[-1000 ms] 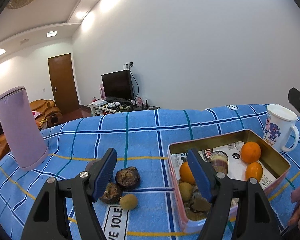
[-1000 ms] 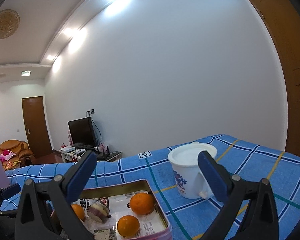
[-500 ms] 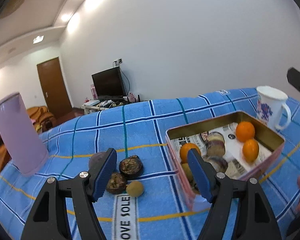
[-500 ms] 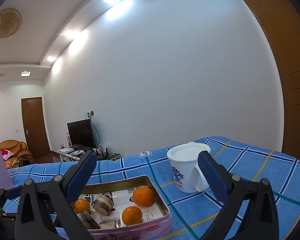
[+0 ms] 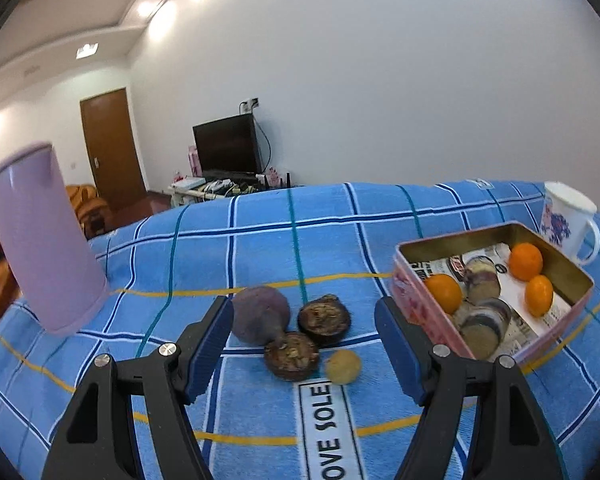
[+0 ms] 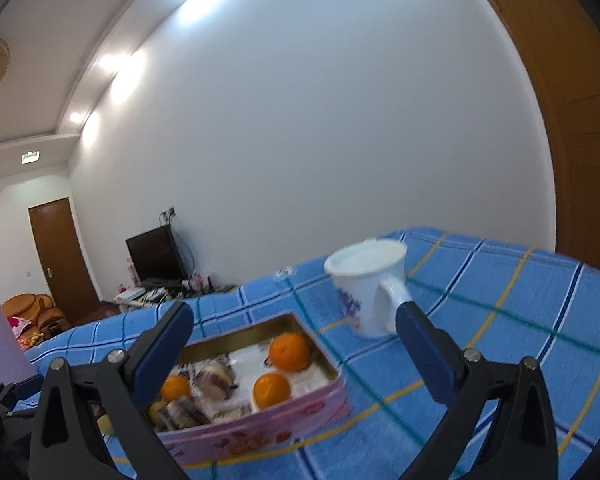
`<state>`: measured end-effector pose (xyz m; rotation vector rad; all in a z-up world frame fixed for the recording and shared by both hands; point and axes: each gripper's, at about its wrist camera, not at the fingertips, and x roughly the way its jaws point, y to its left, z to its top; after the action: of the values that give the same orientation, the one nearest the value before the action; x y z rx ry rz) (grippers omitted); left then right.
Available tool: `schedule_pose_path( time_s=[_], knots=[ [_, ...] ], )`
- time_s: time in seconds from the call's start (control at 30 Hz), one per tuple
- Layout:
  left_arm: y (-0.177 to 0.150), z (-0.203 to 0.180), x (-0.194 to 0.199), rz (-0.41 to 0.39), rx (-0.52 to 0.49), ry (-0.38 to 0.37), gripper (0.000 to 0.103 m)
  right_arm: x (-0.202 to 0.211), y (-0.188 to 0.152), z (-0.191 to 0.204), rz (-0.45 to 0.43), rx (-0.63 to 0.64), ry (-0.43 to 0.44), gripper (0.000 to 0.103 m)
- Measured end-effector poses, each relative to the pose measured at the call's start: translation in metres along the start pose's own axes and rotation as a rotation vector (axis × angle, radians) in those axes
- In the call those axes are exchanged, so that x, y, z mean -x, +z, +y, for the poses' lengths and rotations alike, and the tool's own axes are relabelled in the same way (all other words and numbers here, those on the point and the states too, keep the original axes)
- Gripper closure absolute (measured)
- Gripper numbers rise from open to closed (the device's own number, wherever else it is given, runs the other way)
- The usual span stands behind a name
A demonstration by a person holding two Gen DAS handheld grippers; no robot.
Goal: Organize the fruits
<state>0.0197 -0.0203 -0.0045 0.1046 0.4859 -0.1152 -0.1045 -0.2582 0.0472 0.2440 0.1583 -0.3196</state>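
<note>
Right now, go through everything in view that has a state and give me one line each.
left hand-held gripper: open, empty.
right hand-held gripper: open, empty.
pink tin: lidless, partly filled with fruit.
white mug: upright.
purple flask: upright, closed.
two halved fruits: cut side up, on the cloth.

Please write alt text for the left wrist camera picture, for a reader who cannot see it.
The open left gripper hovers over loose fruits on a blue checked cloth: a purple fruit, two dark halves and a small yellow fruit. To the right, a pink tin holds oranges; a white mug stands behind it.
</note>
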Motion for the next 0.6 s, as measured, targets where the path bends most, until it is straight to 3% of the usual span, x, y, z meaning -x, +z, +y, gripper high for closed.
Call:
schedule_pose_path(
  time_s=[0.17, 0.6],
  knots=[
    [0.001, 0.015, -0.003, -0.004, 0.018, 0.004, 0.029, 0.004, -0.007, 0.021, 0.03, 0.02, 0.016, 0.0],
    [0.004, 0.05, -0.013, -0.011, -0.007, 0.091, 0.029, -0.003, -0.034, 0.106, 0.128, 0.102, 0.181, 0.0]
  ],
)
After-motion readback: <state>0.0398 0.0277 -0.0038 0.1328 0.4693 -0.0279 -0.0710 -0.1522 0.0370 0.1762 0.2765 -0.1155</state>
